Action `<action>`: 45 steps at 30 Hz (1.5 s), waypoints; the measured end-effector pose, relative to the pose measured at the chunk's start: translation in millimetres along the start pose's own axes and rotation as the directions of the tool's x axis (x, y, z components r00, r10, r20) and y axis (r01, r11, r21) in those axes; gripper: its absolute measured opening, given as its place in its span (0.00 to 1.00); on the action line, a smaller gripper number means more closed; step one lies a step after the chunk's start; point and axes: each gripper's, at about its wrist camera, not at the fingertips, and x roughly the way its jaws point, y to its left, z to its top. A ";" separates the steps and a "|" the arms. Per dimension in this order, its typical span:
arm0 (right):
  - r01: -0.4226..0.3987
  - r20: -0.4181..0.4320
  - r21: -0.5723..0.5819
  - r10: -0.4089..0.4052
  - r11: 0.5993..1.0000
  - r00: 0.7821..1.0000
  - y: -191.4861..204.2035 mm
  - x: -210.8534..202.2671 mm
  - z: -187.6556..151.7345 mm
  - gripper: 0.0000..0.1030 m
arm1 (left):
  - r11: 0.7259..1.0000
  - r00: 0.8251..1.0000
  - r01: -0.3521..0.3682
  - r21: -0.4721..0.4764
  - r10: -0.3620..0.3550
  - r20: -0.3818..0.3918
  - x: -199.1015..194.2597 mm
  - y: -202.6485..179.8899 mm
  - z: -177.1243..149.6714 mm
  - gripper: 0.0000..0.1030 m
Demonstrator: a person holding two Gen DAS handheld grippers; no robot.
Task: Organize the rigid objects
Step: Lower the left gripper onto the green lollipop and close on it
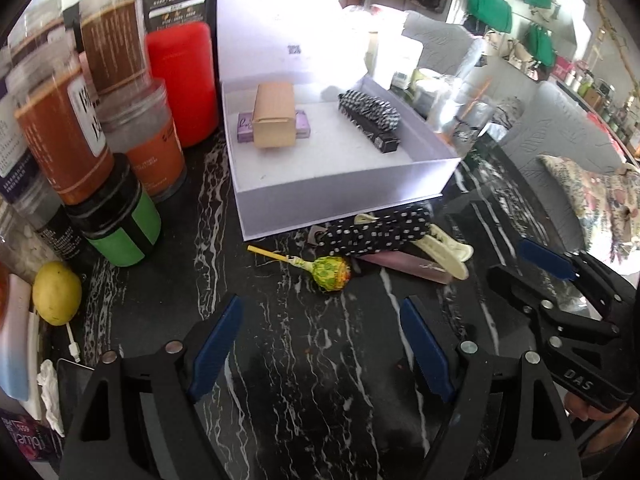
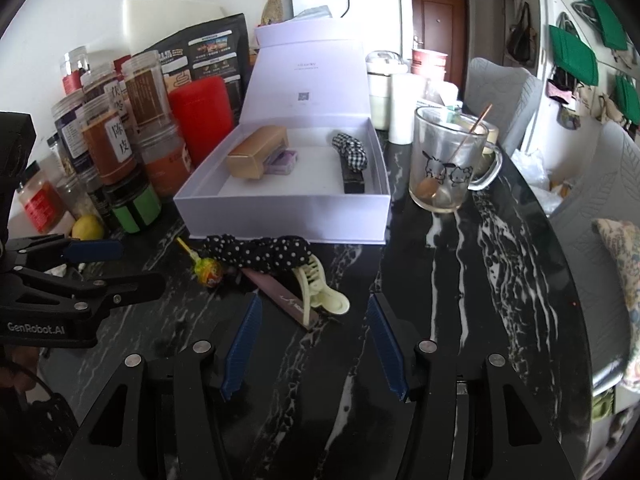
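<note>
An open white box (image 1: 340,200) (image 2: 280,216) stands on the black marble table, its lid up behind it. It holds a gold box (image 1: 274,120) lying on a small purple box (image 1: 245,128), and a checkered hair bow (image 1: 368,106) on a black bar. In front of the box lie a polka-dot hair bow (image 1: 376,232) (image 2: 260,254), a lollipop (image 1: 330,274) (image 2: 210,272), a cream claw clip (image 1: 444,248) (image 2: 320,288) and a mauve bar (image 1: 412,268) (image 2: 284,298). My left gripper (image 1: 322,302) is open, just short of the lollipop. My right gripper (image 2: 314,300) is open; the bar's near end lies between its tips, untouched.
Stacked spice jars (image 1: 60,140), a green-labelled jar (image 1: 120,228), a red canister (image 1: 180,80) and a lemon (image 1: 56,292) crowd the left. A glass mug with a spoon (image 2: 448,160) stands right of the box. The table's curved edge and grey chairs (image 2: 600,200) are on the right.
</note>
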 end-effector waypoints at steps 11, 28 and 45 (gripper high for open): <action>0.009 -0.052 0.033 -0.007 0.999 0.999 -15.3 22.4 0.7 0.54 | 0.996 0.999 -0.029 -0.079 0.026 -0.045 42.1 0.1 -0.3 0.79; 0.003 -0.079 0.056 0.001 0.998 0.997 -21.7 35.4 6.1 0.54 | 0.984 0.989 -0.129 -0.121 0.120 -0.082 58.0 21.9 1.7 0.79; -0.008 -0.089 0.057 0.013 0.998 0.996 -20.3 39.4 5.9 0.54 | 0.987 0.993 -0.109 -0.118 0.103 -0.060 44.8 28.0 -7.2 0.77</action>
